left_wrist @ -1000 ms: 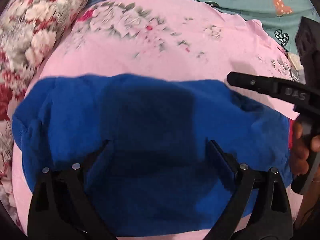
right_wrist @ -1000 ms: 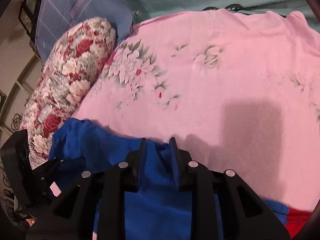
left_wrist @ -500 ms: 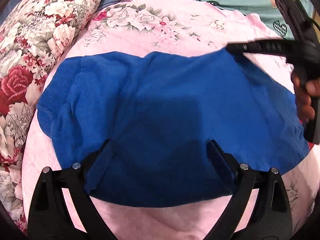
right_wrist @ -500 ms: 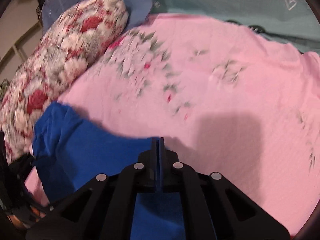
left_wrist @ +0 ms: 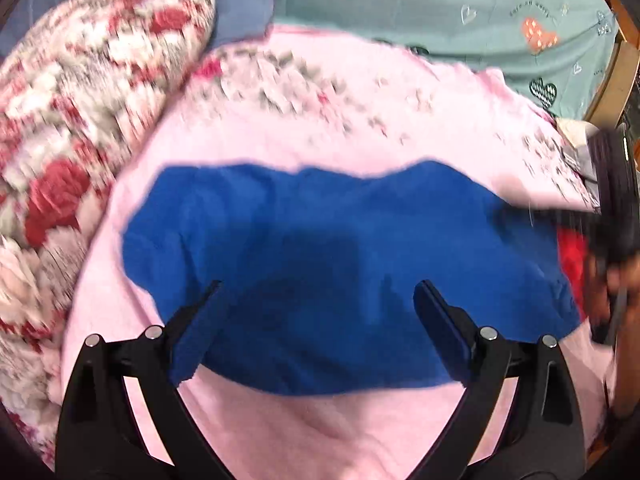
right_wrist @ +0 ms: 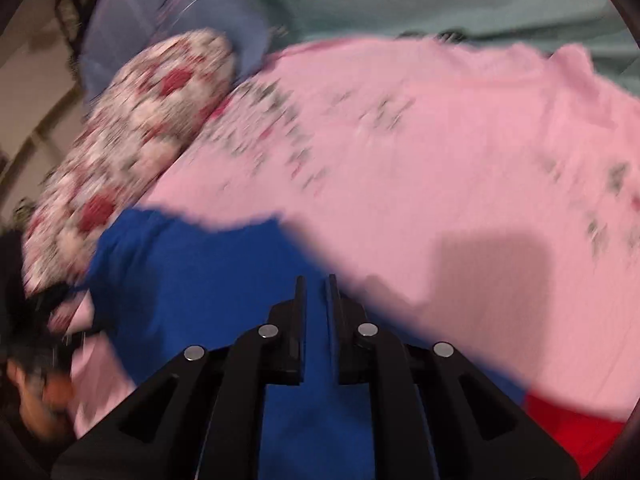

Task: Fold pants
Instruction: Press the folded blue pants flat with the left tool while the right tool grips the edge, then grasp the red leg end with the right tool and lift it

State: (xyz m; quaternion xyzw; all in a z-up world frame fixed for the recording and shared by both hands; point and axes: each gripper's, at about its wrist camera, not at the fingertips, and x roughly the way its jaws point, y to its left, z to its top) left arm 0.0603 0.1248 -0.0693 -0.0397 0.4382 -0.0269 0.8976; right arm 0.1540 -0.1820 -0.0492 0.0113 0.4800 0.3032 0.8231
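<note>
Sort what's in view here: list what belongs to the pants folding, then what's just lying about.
Belongs to the job:
blue pants
left gripper, fingers spread wide over the pants
right gripper, fingers a narrow gap apart with blue cloth between them
pink bedsheet, the folding surface

Just lying about:
floral pillow
teal sheet
red cloth
</note>
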